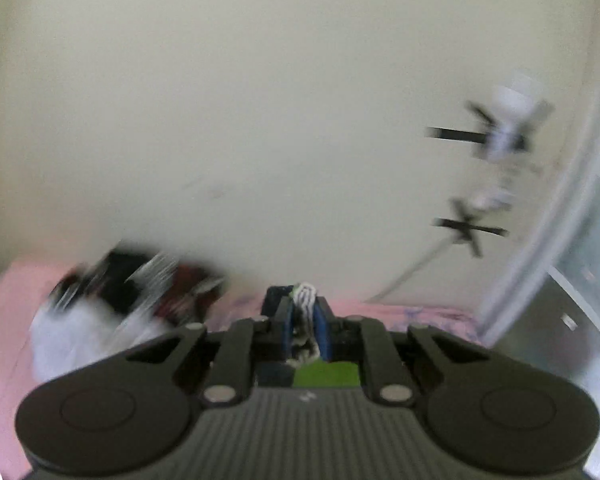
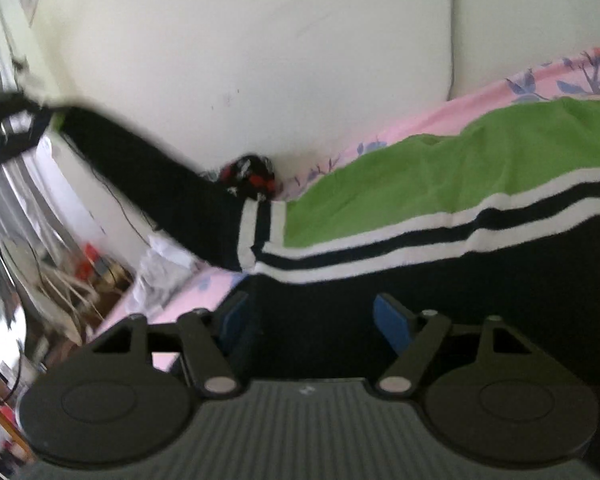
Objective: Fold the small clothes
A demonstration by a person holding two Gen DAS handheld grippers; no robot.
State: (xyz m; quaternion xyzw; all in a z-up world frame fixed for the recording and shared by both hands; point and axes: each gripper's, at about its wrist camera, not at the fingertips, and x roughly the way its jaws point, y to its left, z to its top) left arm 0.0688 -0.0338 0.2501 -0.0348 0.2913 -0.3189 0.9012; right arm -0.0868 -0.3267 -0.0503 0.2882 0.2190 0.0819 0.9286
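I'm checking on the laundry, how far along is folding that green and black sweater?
Early on. The sweater lies spread on the pink sheet, no fold visible. In hand: the left gripper is shut on its cuff, lifting the sleeve. The right gripper is open above the black part. Folding remains.

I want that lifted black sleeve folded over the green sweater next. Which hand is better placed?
Left. The left tool is shut on the sleeve's striped cuff; in the right wrist view the sleeve stretches up off the sweater. The right tool is open, holding nothing.
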